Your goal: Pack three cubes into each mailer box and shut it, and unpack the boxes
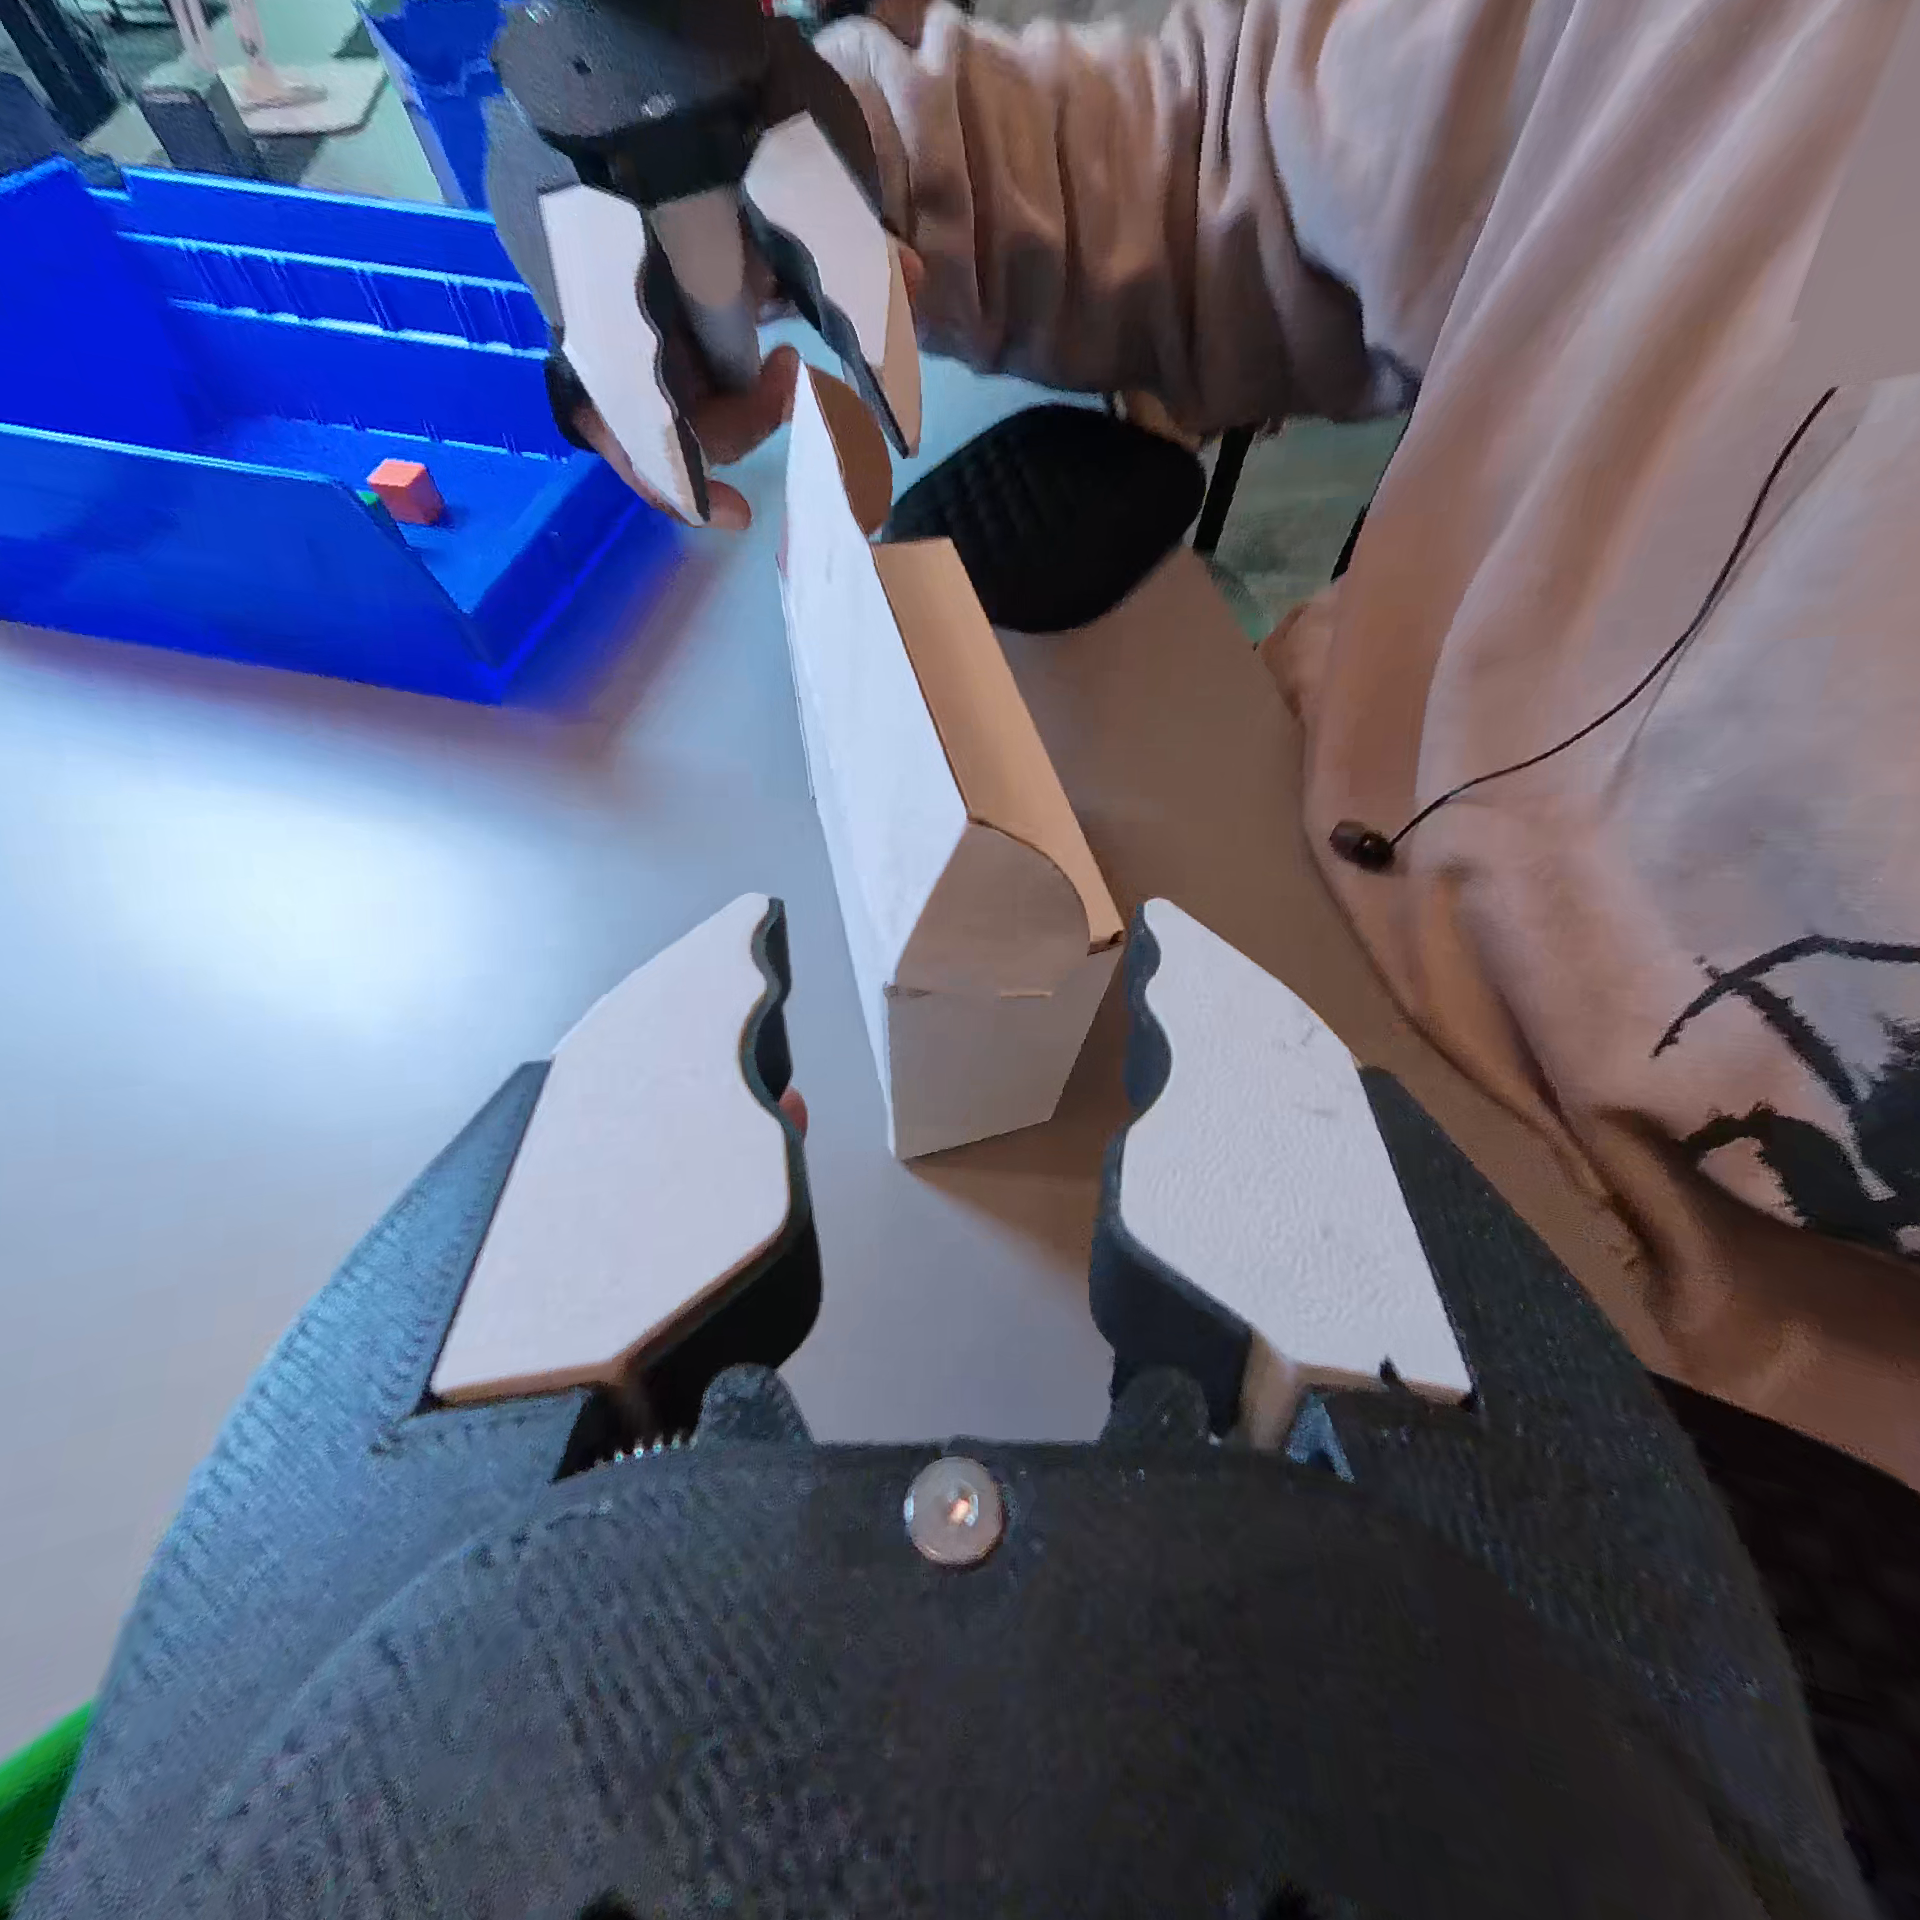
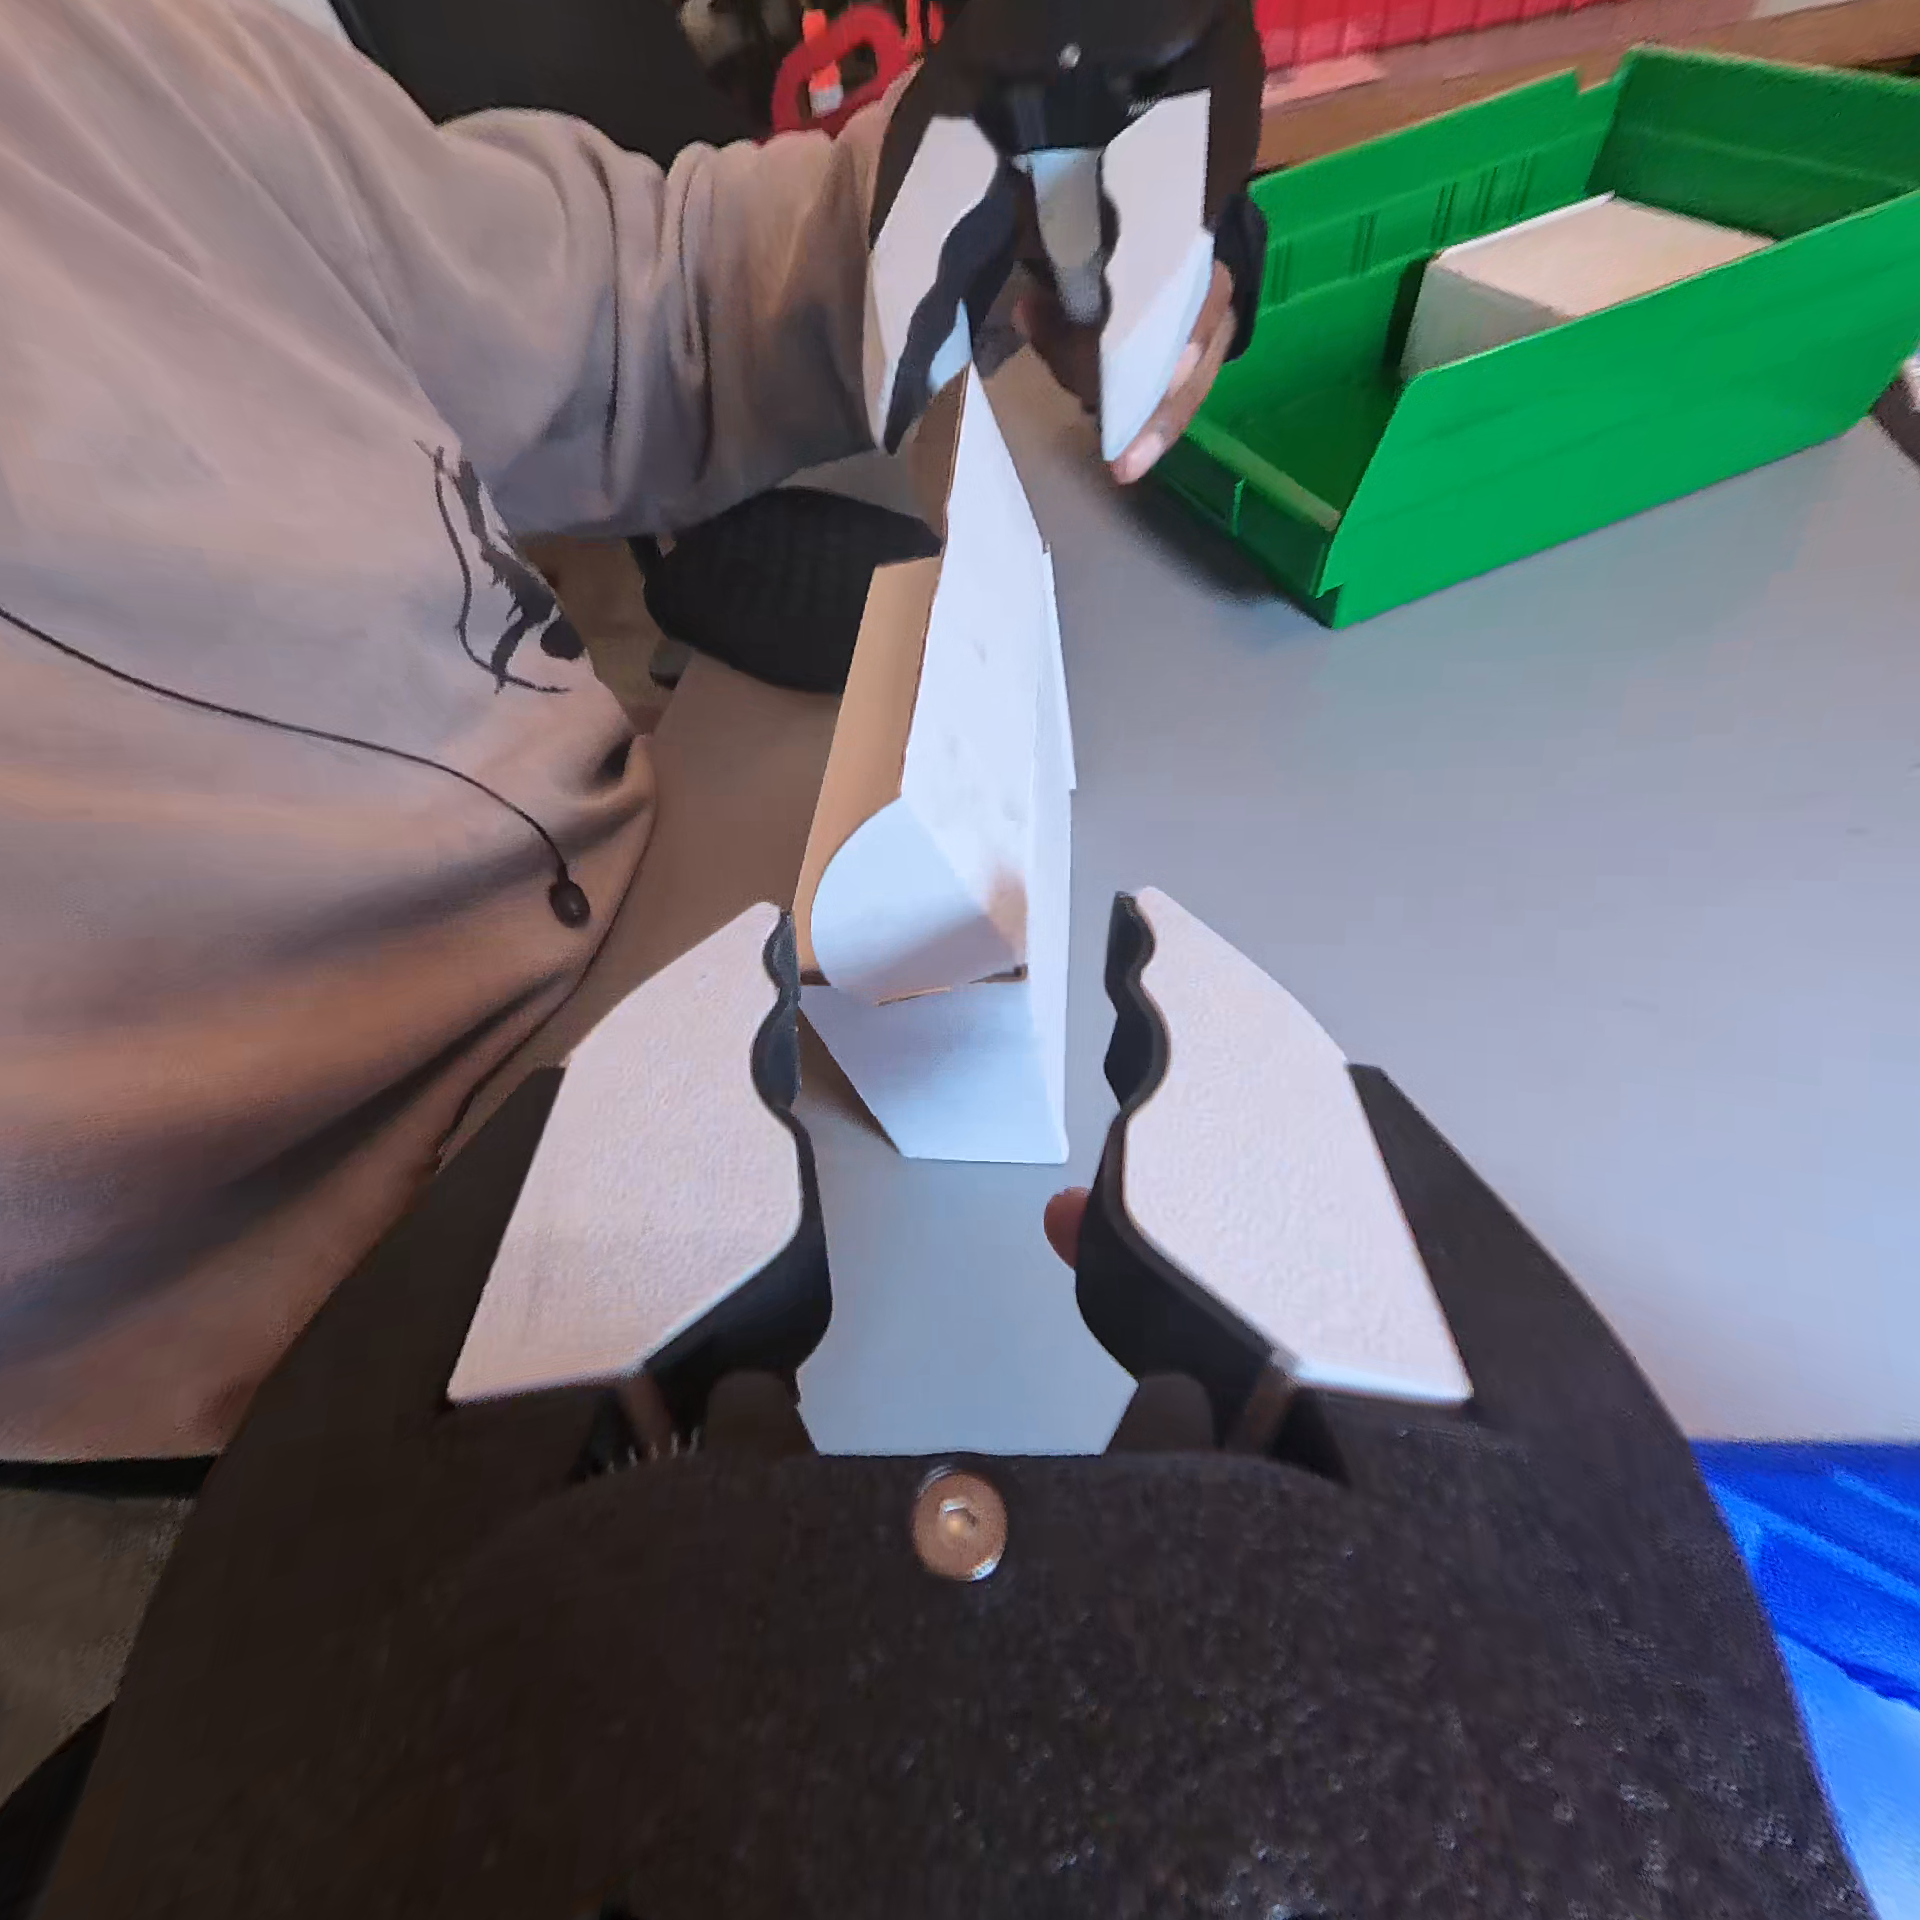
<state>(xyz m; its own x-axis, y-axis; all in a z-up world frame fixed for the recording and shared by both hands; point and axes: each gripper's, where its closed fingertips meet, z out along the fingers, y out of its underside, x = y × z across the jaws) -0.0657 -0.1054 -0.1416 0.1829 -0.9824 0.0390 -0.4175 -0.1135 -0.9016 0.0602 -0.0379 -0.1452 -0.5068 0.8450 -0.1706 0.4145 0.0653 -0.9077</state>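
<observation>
The left gripper (image 1: pixel 954 914) and right gripper (image 2: pixel 954 909) both have fingers spread apart, one at each end of the mailer box (image 1: pixel 977 997) lying on the table (image 1: pixel 312 935). Beyond it sits a blue bin (image 1: pixel 260 582) holding a red cube (image 1: pixel 405 490).

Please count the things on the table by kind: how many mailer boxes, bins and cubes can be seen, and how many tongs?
Mailer boxes: 2, one between the tongs, one in the green bin
Bins: 2, blue bin, green bin
Cubes: 2, orange cube, green cube mostly hidden
Tongs: 2, left tongs, right tongs, both open
Total: 8
</observation>
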